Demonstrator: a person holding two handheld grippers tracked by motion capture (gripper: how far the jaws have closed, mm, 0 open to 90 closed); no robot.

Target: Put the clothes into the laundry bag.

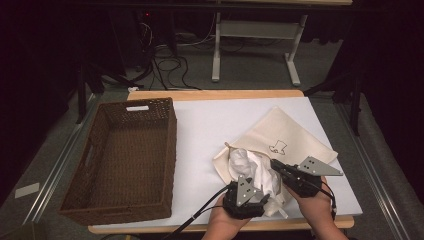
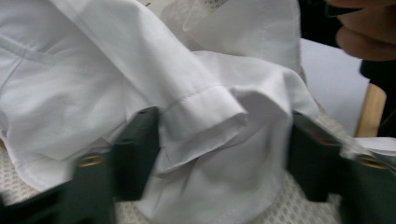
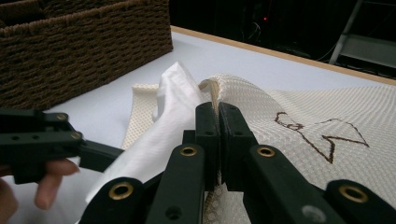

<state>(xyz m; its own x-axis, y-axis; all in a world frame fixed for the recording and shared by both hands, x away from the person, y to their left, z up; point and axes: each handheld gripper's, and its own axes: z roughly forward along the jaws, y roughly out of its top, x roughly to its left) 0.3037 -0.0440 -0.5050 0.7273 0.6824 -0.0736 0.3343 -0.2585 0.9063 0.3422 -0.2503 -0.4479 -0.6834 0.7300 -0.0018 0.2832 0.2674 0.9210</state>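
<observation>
Embroidery (image 3: 322,135) on the mesh bag (image 3: 280,100) reads clearest beside the right tongs (image 3: 218,109).

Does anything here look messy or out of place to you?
Only the white shirt: it bulges in a crumpled heap half out of the mesh bag's mouth. The right gripper pinches the bag's edge; the left gripper's jaws stand open around the cloth. The basket sits straight.

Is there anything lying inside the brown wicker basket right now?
No, the high view shows the wicker basket with only its bare woven floor.
</observation>
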